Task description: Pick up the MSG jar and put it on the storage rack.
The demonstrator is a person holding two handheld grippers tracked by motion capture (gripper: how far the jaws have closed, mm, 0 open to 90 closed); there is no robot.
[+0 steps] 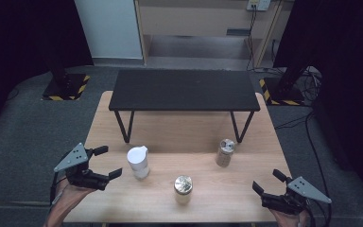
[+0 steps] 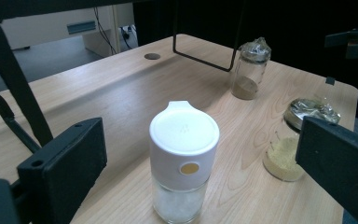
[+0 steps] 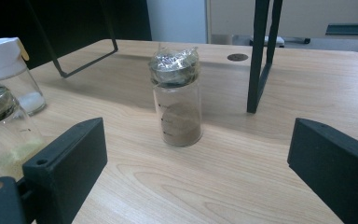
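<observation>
The white-capped shaker (image 2: 184, 161) stands upright on the wooden counter (image 1: 170, 127), long axis vertical, cap uppermost. The cap's pour lip points toward the far edge of the counter in the high view. White granules fill the glass base.

The left gripper (image 1: 105, 162) hovers just beside the shaker on its left, jaws spread wide and empty. In the left gripper view the shaker sits between the two jaws, touching neither.

The yellow-grain jar (image 1: 183, 189) stands upright near the front edge, to the right of the shaker. The brown-powder jar (image 3: 176, 98) stands upright farther right, near a leg of the black bench (image 1: 184, 90).

The right gripper (image 1: 268, 182) is held at the front right corner, jaws spread wide and empty, aimed at the brown-powder jar.
</observation>
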